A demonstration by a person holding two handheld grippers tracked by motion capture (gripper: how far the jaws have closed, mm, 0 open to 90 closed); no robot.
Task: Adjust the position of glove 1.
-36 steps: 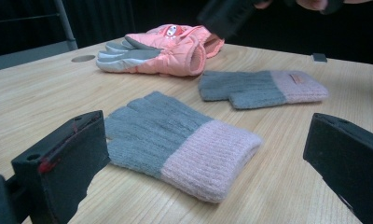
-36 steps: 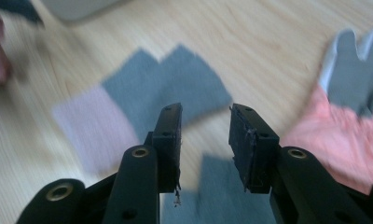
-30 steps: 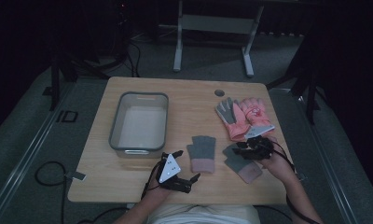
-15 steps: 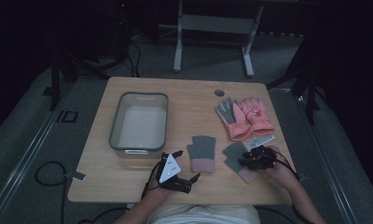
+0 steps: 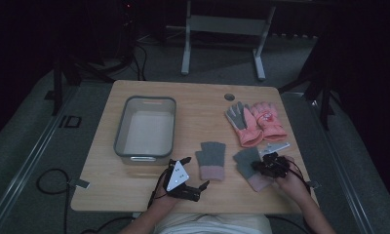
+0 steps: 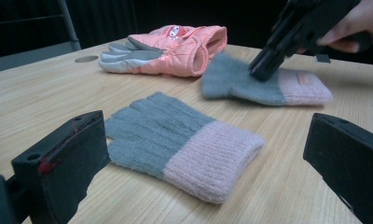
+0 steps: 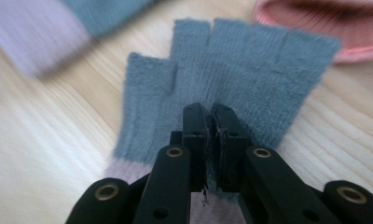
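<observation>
The right tongs (image 7: 211,122) have just clenched on the grey glove (image 7: 231,74) beneath them (knit pinched), ready to lift; the left tongs (image 6: 208,154) gape, its twin (image 6: 184,140) between.

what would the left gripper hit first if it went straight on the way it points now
Most likely the nearer grey knitted glove with a pink cuff, lying flat on the wooden table straight ahead between the open jaws of the left gripper. Depth is hard to judge.
</observation>
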